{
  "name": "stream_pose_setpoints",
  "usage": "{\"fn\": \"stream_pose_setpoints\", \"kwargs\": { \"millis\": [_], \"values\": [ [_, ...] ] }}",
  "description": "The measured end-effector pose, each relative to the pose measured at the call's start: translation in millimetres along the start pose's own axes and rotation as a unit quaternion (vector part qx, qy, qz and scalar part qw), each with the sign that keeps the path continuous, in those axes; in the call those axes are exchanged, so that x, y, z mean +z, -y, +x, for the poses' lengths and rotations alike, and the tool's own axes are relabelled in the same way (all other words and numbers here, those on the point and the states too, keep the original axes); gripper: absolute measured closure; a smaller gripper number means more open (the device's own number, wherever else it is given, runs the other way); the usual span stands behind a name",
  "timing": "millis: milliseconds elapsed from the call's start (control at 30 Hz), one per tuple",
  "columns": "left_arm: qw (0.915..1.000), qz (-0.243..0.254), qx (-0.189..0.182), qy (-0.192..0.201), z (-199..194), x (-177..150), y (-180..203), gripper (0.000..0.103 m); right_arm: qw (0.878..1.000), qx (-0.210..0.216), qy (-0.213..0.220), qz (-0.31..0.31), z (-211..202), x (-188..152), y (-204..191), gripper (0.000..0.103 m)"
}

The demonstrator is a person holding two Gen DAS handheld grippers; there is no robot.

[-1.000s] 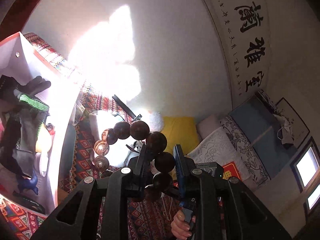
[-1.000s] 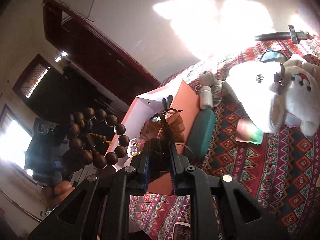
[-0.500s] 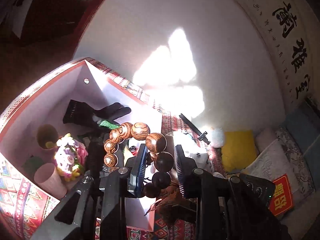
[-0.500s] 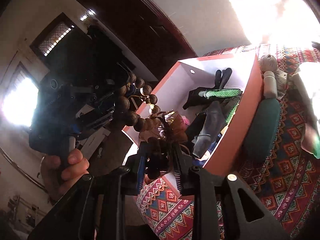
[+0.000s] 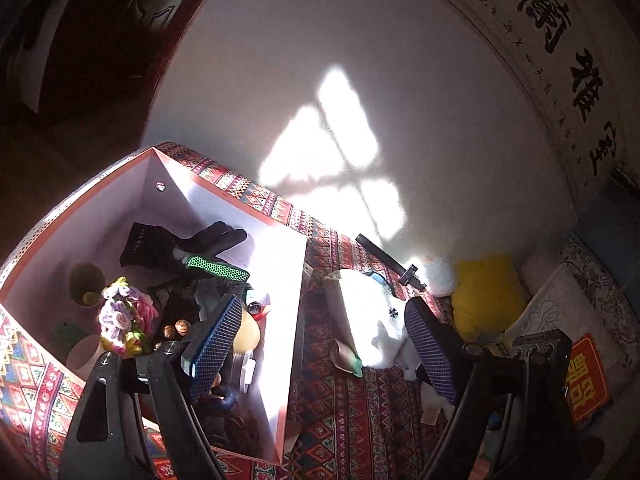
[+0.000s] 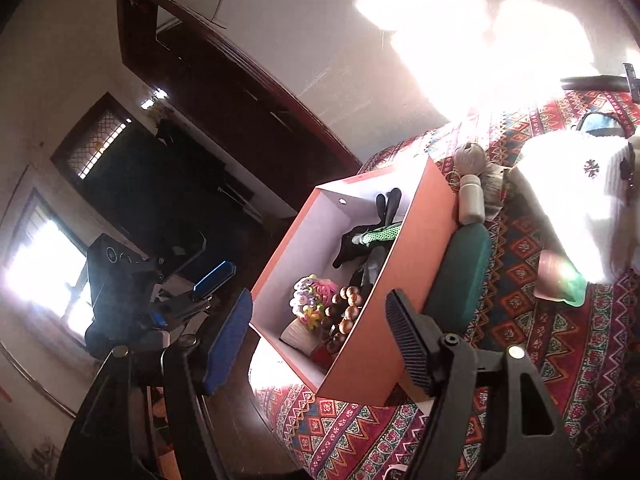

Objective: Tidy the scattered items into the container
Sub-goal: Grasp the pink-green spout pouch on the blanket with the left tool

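red patterned cloth (image 6: 520, 360) covers the surface, with a white sunlit wall (image 5: 320, 80) behind and a dark wooden door (image 6: 224, 92) to one side. the orange box (image 6: 400, 280), white inside, sits on the cloth. the left gripper (image 5: 320, 340) has its jaws opening with nothing between them; the wooden bead bracelet (image 6: 344, 316) lies inside the box below and left of it, beside a crocheted flower bunch (image 5: 124, 316) and a black glove (image 5: 180, 244). the right gripper (image 6: 320, 344) is also opening and empty, its fingers straddling the box's near corner. only the right view shows the green case (image 6: 460, 280) leaning on the box's outer wall and a small bottle (image 6: 470, 200); only the left view shows the calligraphy scroll (image 5: 568, 60) and yellow cushion (image 5: 484, 296). a white plush toy (image 5: 372, 312) lies on the cloth.
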State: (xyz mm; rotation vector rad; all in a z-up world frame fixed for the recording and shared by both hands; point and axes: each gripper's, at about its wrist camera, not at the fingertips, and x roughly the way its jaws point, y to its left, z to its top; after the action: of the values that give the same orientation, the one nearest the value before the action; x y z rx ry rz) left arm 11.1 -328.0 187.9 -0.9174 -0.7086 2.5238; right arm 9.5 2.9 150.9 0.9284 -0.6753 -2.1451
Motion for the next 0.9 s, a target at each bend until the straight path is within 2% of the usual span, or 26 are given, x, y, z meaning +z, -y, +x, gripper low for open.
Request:
{"fn": "stream_pose_setpoints", "kwargs": {
  "millis": [100, 333, 567, 667, 833, 900],
  "values": [
    [0.9995, 0.025, 0.002, -0.017, 14, -7, 20, 0.020, 1.000, -0.009, 0.016, 0.015, -20, 3, 15, 0.030],
    [0.9935, 0.088, 0.014, -0.071, 63, -36, 70, 0.020, 0.996, -0.030, 0.041, 0.074, -52, 13, 66, 0.029],
    [0.9824, 0.127, 0.029, -0.133, 122, -71, 101, 0.020, 0.987, -0.067, 0.026, 0.142, -58, 11, 123, 0.029],
    [0.9751, 0.150, 0.043, -0.158, 152, -89, 112, 0.020, 0.981, -0.094, 0.035, 0.167, -77, 13, 146, 0.029],
    [0.9595, 0.200, 0.089, -0.178, 213, -120, 131, 0.020, 0.968, -0.121, 0.093, 0.199, -131, -1, 180, 0.028],
    [0.9525, 0.222, 0.101, -0.182, 239, -134, 137, 0.020, 0.962, -0.113, 0.109, 0.226, -145, -14, 197, 0.028]
  ]
}}
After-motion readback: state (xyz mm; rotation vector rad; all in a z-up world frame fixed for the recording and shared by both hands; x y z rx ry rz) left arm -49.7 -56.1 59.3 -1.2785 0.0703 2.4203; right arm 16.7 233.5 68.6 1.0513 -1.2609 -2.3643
